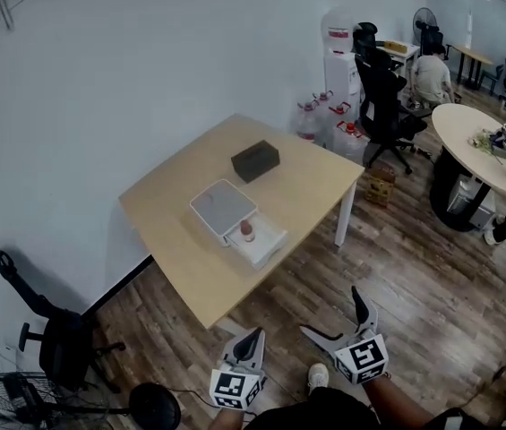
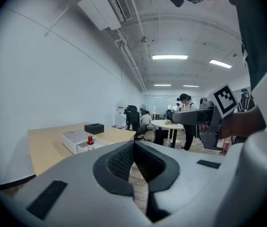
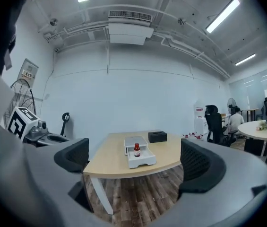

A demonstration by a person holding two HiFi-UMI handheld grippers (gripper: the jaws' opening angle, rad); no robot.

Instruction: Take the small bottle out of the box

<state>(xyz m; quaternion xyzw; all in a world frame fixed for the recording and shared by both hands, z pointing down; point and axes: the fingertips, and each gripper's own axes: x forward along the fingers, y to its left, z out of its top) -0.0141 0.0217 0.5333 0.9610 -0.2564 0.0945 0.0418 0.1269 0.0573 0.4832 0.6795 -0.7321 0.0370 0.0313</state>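
Observation:
A small bottle (image 1: 247, 230) with a red label stands upright in the pulled-out drawer of a white box (image 1: 223, 209) on the light wooden table (image 1: 190, 267). The right gripper view shows the bottle (image 3: 136, 150) and the box (image 3: 136, 144) straight ahead, well off. In the left gripper view the bottle (image 2: 90, 142) stands at the left. My left gripper (image 1: 251, 345) hangs shut over the floor, short of the table's near edge. To its right my right gripper (image 1: 338, 320) stands open and empty, also away from the table.
A black rectangular box (image 1: 255, 160) lies on the table behind the white box. An office chair (image 1: 387, 106), water jugs (image 1: 324, 115) and a round table (image 1: 485, 146) with seated people stand at the right. A black chair (image 1: 51, 330) and a fan (image 1: 11, 406) are at the left.

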